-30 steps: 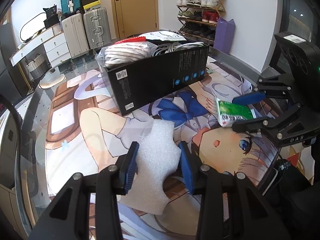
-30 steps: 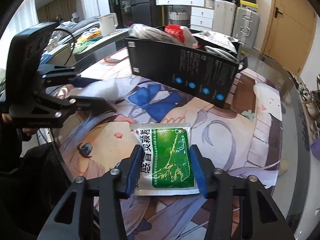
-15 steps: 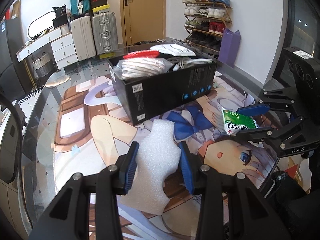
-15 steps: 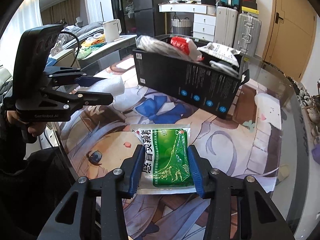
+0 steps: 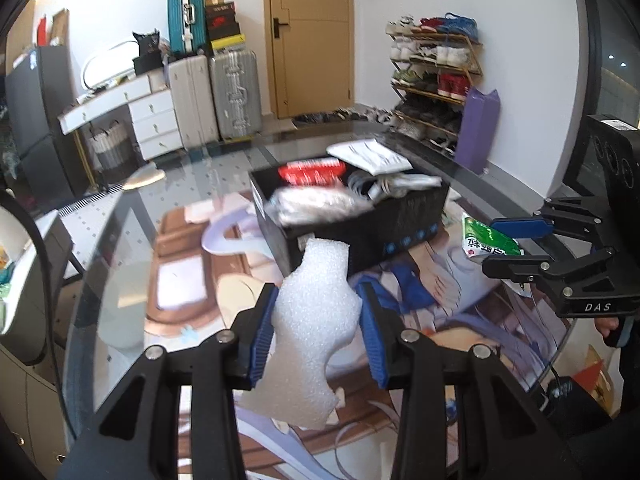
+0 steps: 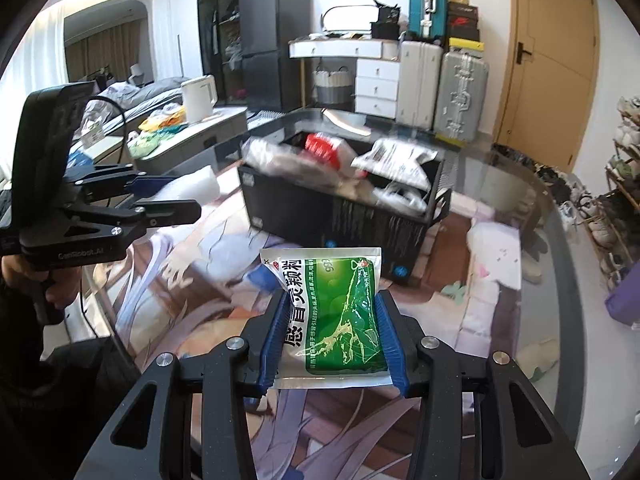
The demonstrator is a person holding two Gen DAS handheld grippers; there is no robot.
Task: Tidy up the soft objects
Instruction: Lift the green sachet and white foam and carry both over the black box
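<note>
Two soft items are held clear of the glass counter (image 5: 120, 240): a white foam piece (image 5: 316, 320) is clamped in the left tool (image 5: 316, 340), and a green sachet (image 6: 336, 316) is pinched by the right tool (image 6: 332, 344). A black box (image 6: 344, 216), already stuffed with packets, is seen just beyond both.

The right tool (image 6: 332, 344) clamps a green medicine pouch (image 6: 336, 316) between its blue pads above the illustrated worktop (image 6: 500, 300), with a black box (image 6: 340, 212) full of packets beyond it, while the left tool (image 6: 168, 194) off to the side grips white foam (image 6: 196, 188).
</note>
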